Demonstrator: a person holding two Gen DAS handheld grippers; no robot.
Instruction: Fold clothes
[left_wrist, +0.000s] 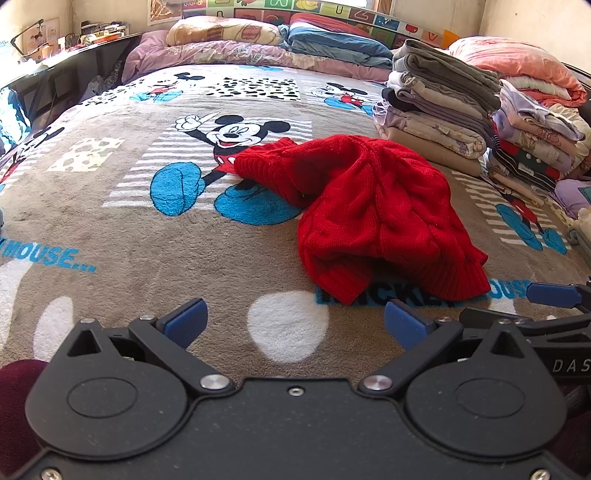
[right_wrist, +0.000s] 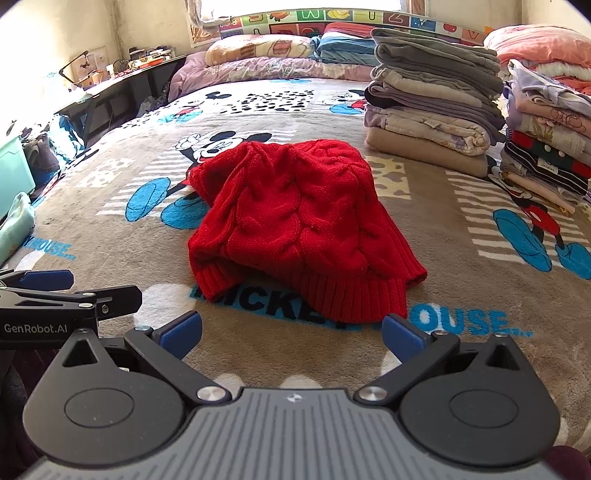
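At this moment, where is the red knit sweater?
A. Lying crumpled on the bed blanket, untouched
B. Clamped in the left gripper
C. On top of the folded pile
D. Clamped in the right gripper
A: the red sweater lies bunched on the blanket, with the left gripper and right gripper both open short of it.

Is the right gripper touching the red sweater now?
Apart. In the right wrist view, the open right gripper sits short of the red sweater, with blanket visible between fingertips and ribbed hem.

Bright daylight from a window (right_wrist: 301, 4) behind the headboard, blown-out glare on the left desk (left_wrist: 26, 61), soft shadows under the red sweater (right_wrist: 295, 221), sharp focus, fisheye bending, dark corners.
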